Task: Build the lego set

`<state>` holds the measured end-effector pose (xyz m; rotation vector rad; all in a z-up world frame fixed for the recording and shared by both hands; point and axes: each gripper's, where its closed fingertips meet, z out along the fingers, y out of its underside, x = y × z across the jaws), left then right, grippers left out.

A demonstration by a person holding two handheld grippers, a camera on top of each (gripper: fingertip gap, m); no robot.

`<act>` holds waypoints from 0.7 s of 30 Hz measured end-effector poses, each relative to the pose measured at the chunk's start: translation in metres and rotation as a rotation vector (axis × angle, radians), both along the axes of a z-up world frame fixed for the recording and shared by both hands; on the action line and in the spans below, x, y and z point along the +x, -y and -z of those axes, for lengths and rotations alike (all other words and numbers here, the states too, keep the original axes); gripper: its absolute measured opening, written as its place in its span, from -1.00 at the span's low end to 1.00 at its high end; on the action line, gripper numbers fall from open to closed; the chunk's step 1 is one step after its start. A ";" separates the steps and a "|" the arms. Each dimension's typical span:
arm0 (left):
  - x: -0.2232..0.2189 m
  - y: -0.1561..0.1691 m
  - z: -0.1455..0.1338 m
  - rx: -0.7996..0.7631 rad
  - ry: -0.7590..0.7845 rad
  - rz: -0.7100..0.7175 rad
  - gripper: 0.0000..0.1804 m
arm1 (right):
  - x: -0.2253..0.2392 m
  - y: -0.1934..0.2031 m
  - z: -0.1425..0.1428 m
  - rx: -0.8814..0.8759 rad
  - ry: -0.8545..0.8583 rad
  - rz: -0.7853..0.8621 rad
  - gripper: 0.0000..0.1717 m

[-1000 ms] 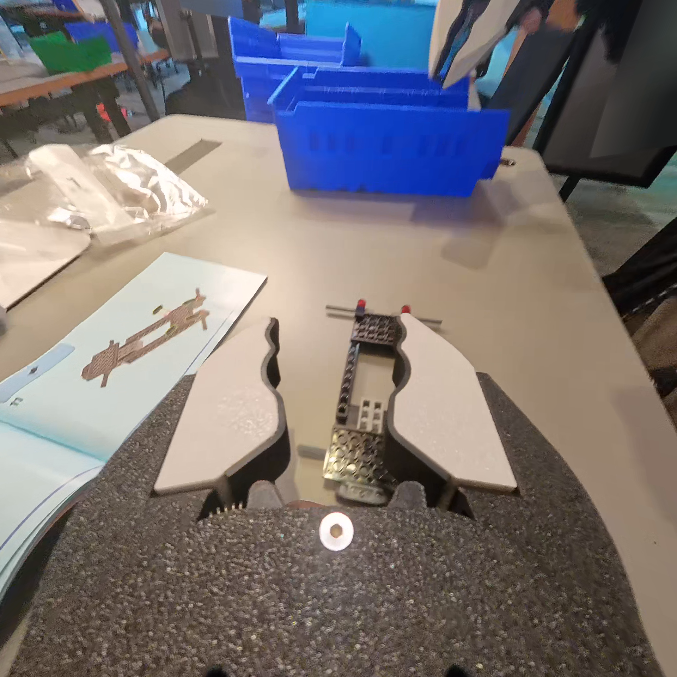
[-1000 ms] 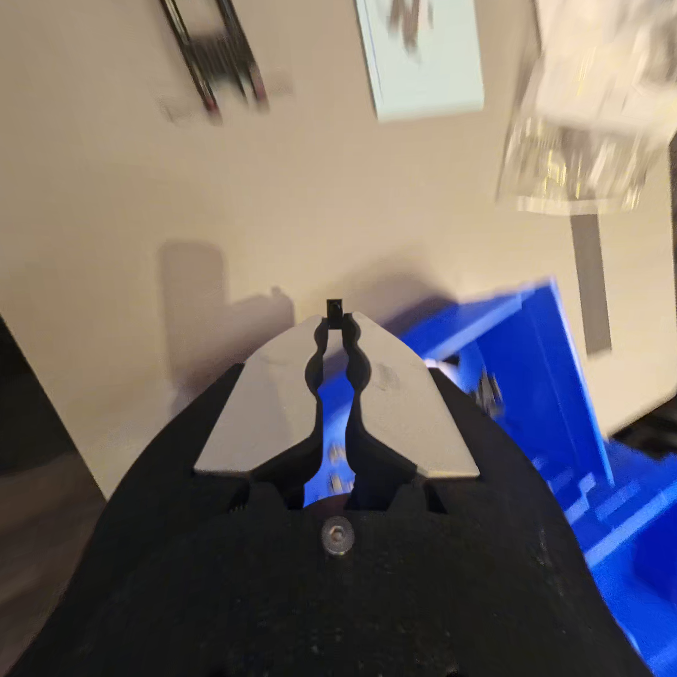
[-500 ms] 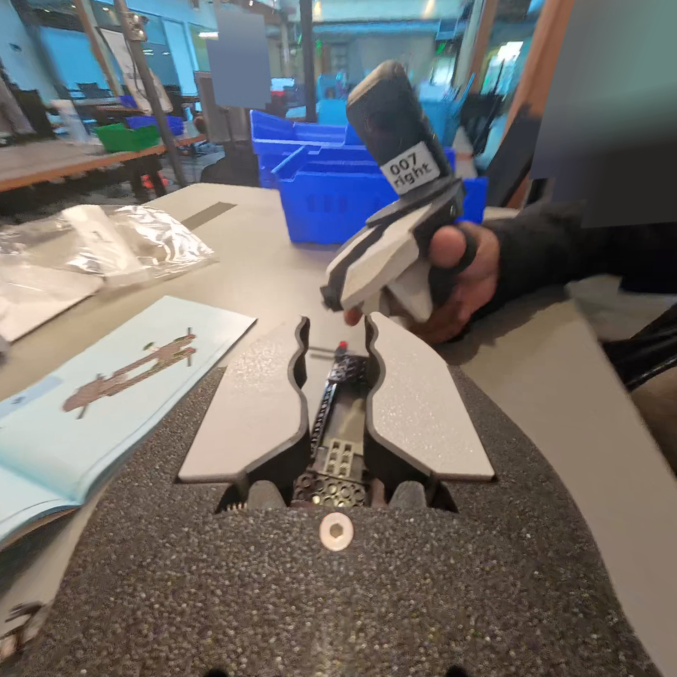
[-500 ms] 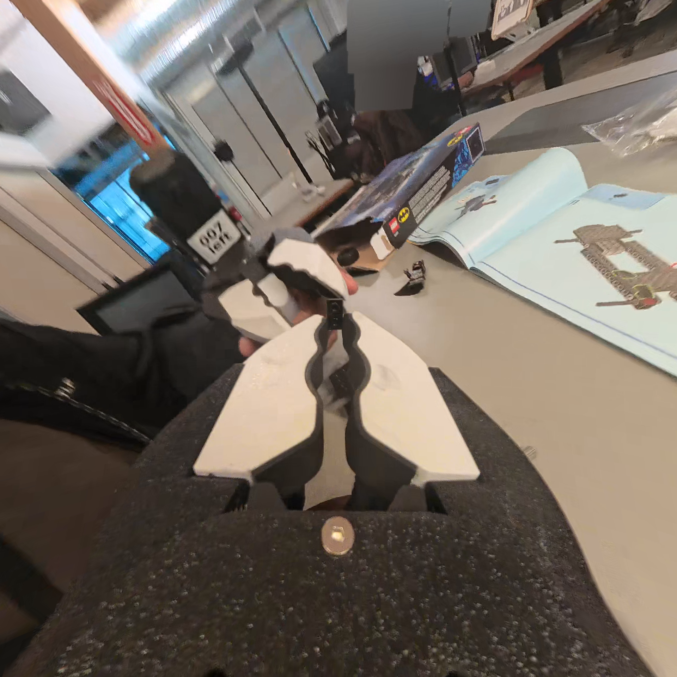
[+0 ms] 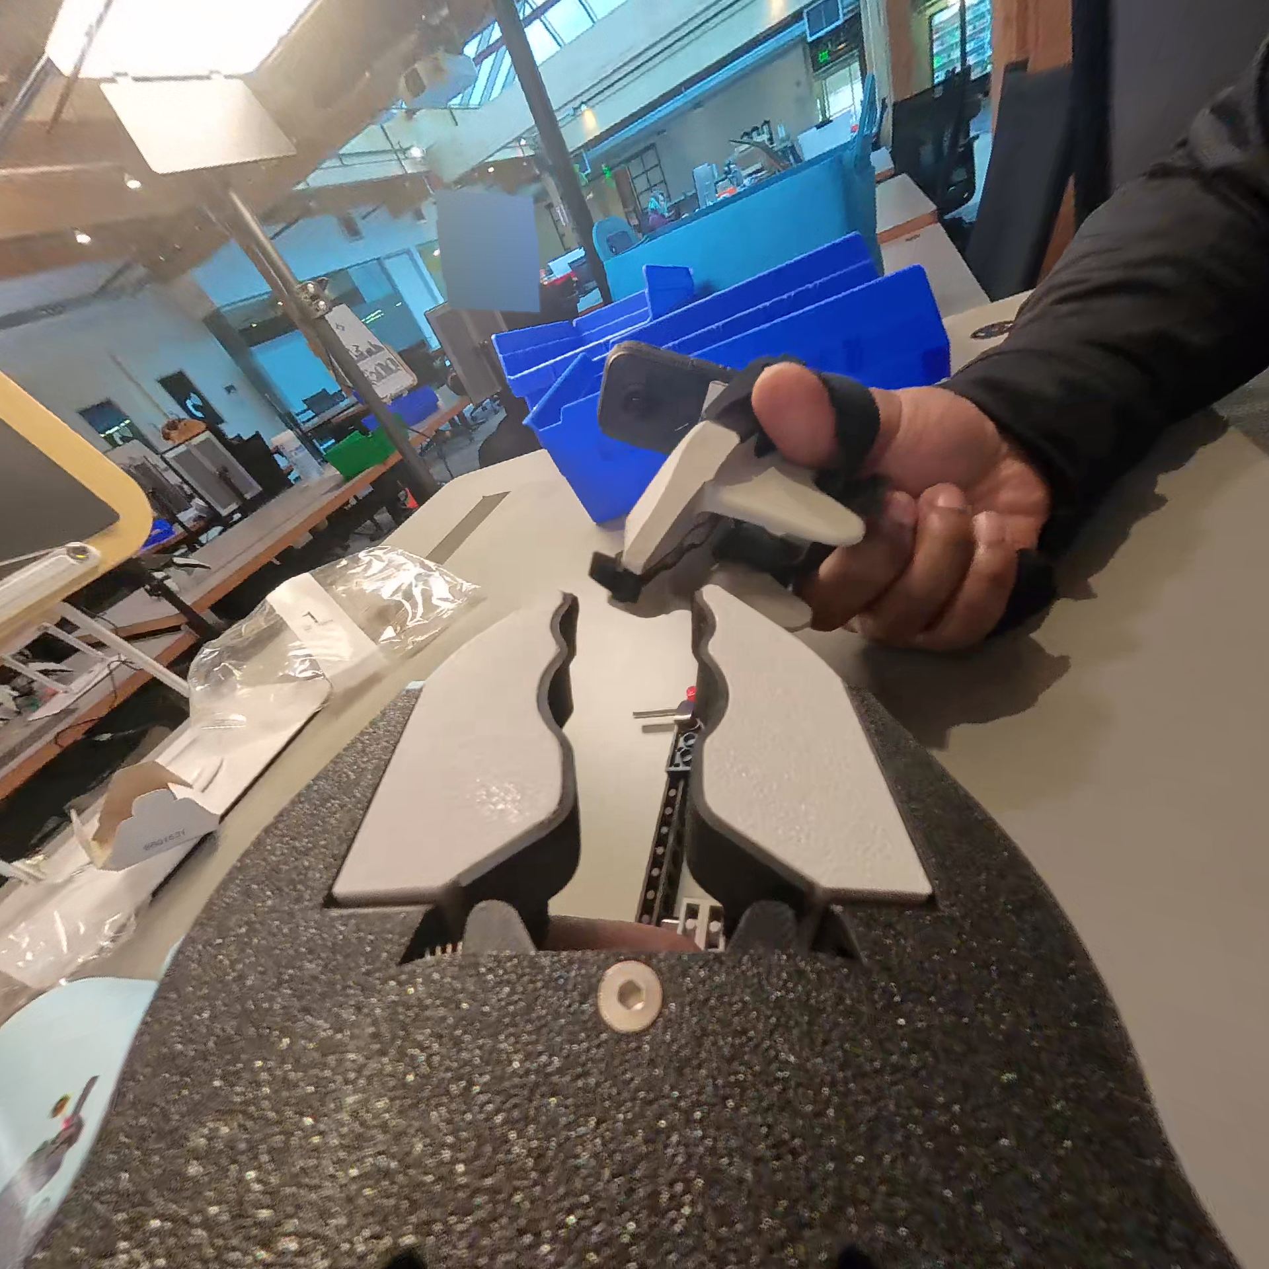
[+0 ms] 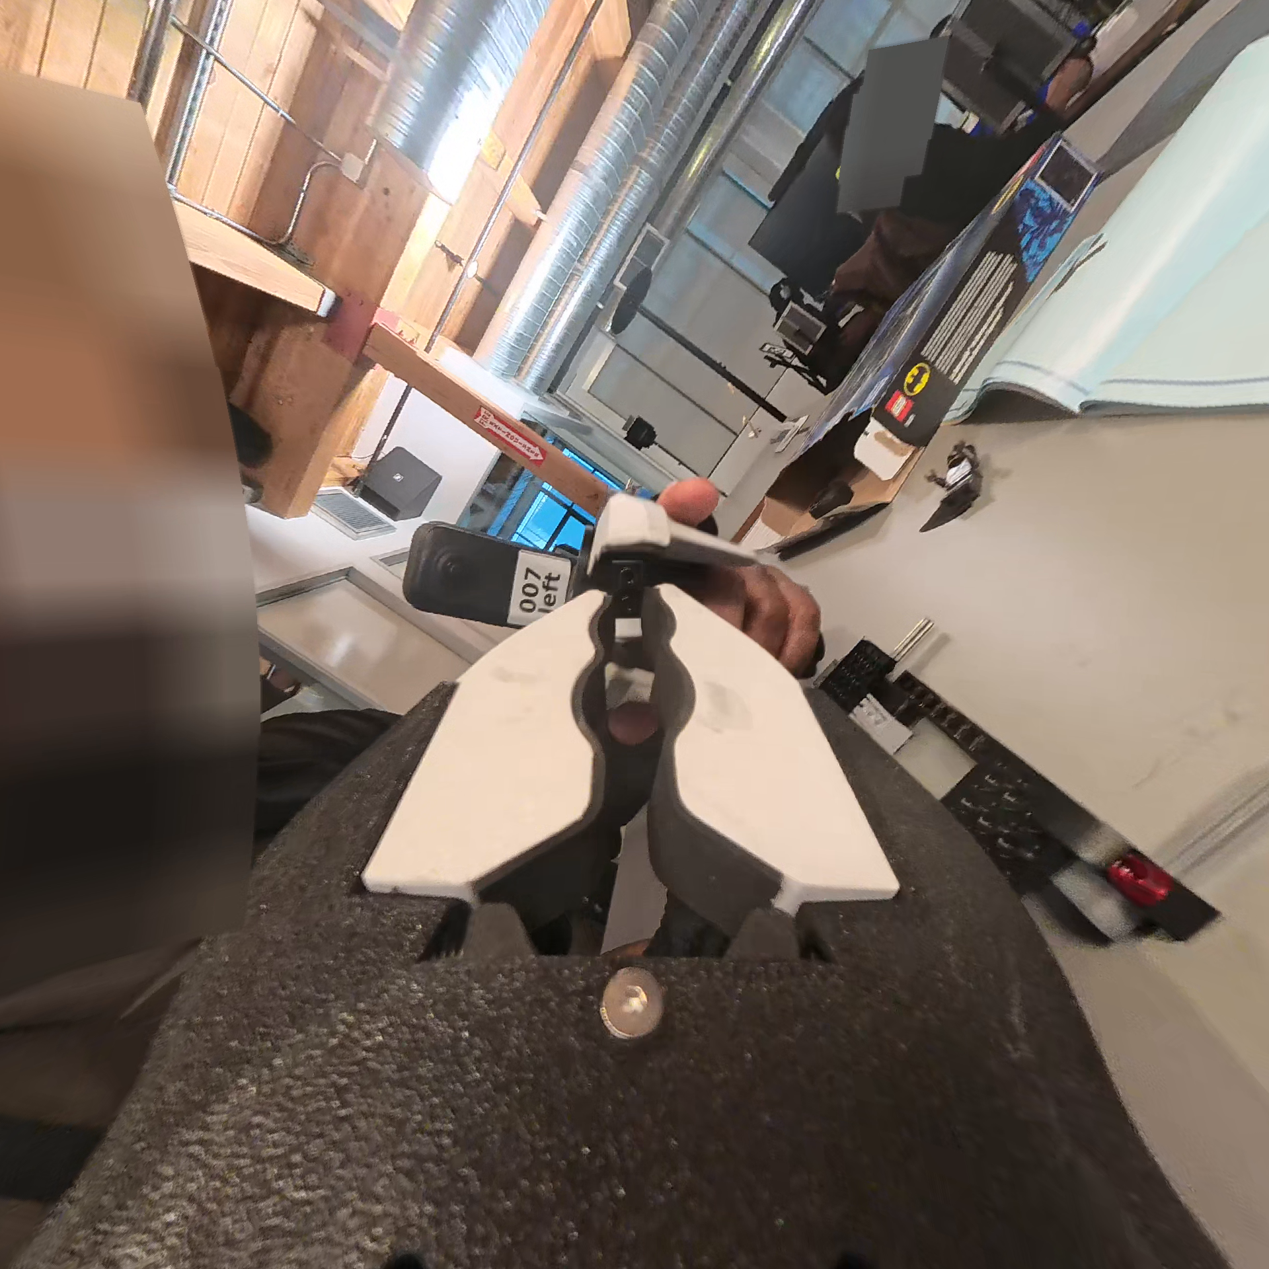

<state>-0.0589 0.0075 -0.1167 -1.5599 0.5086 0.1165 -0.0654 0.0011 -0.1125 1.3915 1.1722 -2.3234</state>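
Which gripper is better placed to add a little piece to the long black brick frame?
Probably the right. The right gripper pinches a small black piece at its fingertips, close to the black brick frame. The left gripper is open, gripping nothing; the frame just lies on the table.

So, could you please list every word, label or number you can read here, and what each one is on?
I can't quote writing; here is where it stands.
White sticker on the black camera: printed, legible.
Dark box: logos and small print.
Red-and-white strip on the wooden beam: small print.
White label on the clear bag: one mark.
White card: tiny print, blurred.
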 end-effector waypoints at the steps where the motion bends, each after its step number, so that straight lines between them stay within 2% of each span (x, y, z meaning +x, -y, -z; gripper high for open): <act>1: -0.002 0.001 0.000 0.003 -0.011 -0.006 -0.65 | 0.001 0.003 0.000 -0.003 0.004 -0.010 -0.91; 7: 0.002 0.007 -0.001 0.030 -0.052 0.049 -0.70 | 0.007 0.018 0.001 -0.001 0.004 -0.075 -0.91; 11: 0.009 0.008 0.000 0.036 -0.083 0.074 -0.81 | 0.009 0.023 0.001 0.000 0.002 -0.101 -0.91; 15: 0.011 0.009 -0.001 0.050 -0.112 0.083 -0.82 | 0.011 0.025 0.002 0.014 0.000 -0.125 -0.88; 21: 0.021 0.014 0.006 -0.004 -0.135 0.224 -0.82 | 0.017 0.027 0.012 0.219 -0.020 -0.204 -0.66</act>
